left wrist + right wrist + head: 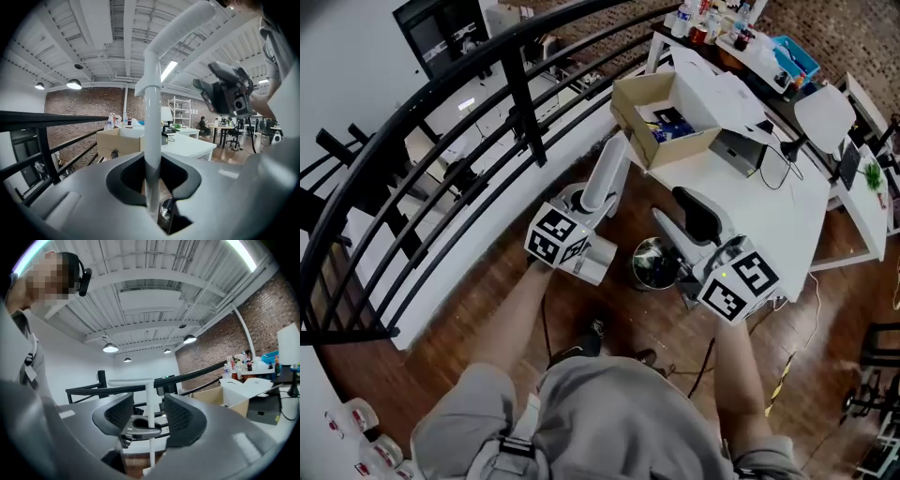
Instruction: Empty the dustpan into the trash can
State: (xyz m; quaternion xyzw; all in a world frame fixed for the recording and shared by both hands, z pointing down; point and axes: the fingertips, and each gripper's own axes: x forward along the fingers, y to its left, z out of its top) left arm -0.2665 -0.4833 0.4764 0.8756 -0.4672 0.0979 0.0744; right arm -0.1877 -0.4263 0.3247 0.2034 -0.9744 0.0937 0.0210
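A white handle is clamped in the left gripper, the right gripper is held with jaws apart, and a trash can is seen between them.

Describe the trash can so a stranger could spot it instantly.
Find the big white table; off its near corner, on the wooden floor, stands the trash can. It is small, round and shiny, unlike the square cardboard box up on the table.
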